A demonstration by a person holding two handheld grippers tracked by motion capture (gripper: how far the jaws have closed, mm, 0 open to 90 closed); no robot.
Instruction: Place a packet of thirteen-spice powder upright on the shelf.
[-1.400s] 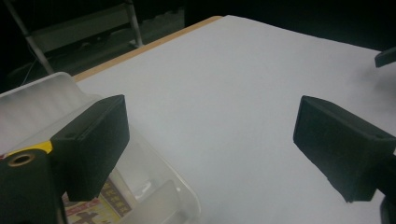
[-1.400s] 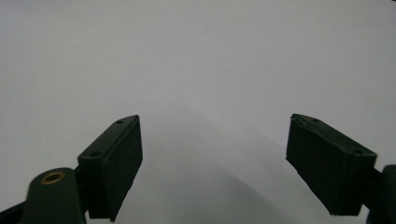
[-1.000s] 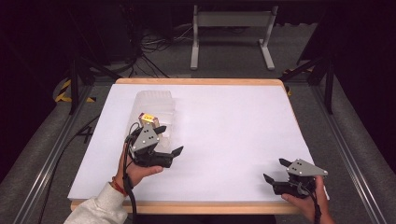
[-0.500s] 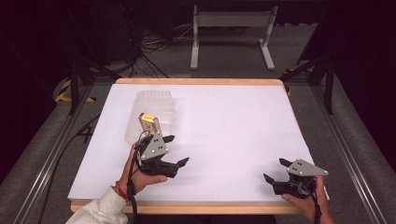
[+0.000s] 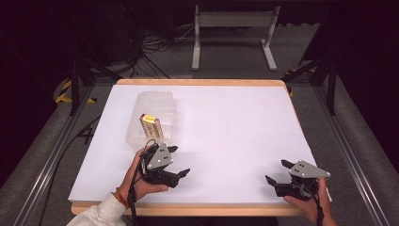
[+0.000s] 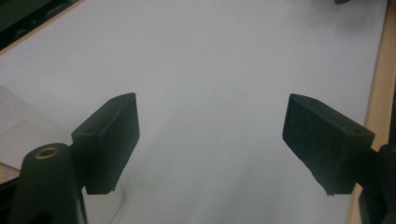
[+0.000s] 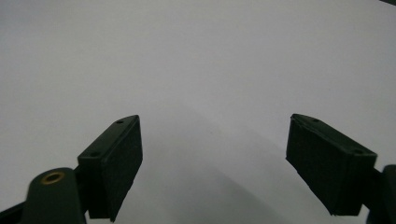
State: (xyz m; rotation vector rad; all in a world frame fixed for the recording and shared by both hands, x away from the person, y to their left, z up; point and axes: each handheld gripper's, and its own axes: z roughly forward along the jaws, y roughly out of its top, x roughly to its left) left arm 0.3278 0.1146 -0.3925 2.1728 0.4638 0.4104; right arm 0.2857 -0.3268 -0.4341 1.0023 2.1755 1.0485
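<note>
- The left gripper (image 5: 178, 161) sits low over the white table sheet (image 5: 226, 136) near the front-left of the table, held in the person's left hand (image 5: 136, 181), its jaws pointing toward the table's right side.
- Its jaws stand apart with nothing between them; in the left gripper view (image 6: 210, 140) only bare white sheet lies in the gap. They have just been closing from a wider spread.
- The clear plastic container (image 5: 151, 115) lies just behind this gripper, farther from the person, close but not touching the jaws. A corner of it shows at the left edge of the left gripper view.
- A small yellow-topped box (image 5: 150, 125) stands upright inside the container, at the end nearer the gripper.
- The right gripper (image 5: 278, 172) rests at the front-right of the table in the person's right hand (image 5: 313, 207), jaws wide with nothing between them, well apart from the container. The right gripper view (image 7: 212, 154) shows plain white sheet between its jaws.
- Against the earlier frames, the left gripper has drawn back from the container toward the person: a second ago it was right at the box, and now it is clear of the container's near edge.
- The right gripper, container and box lie where they were.
</note>
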